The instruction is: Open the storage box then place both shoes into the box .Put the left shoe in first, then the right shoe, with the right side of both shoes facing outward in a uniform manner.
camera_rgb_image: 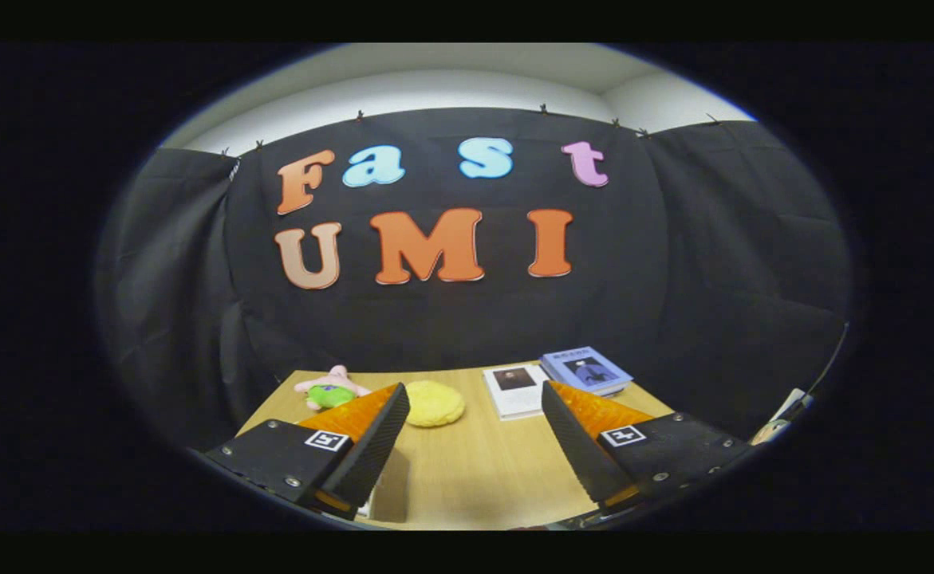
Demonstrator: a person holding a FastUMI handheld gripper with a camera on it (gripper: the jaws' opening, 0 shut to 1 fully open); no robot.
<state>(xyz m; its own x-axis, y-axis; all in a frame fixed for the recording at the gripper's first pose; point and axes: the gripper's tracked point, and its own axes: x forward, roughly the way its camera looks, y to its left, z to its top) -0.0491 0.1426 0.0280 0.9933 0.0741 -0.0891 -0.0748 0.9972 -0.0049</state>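
My gripper is held above a wooden table, its two fingers spread wide apart with nothing between them. The left fingertip and the right fingertip frame a bare stretch of tabletop. A small pale edge of something shows just under the left finger, too hidden to tell what it is.
Beyond the fingers, at the table's far side, lie a pink and green plush toy, a round yellow cushion-like object, a white book and a blue book. The black cloth wall stands right behind the table.
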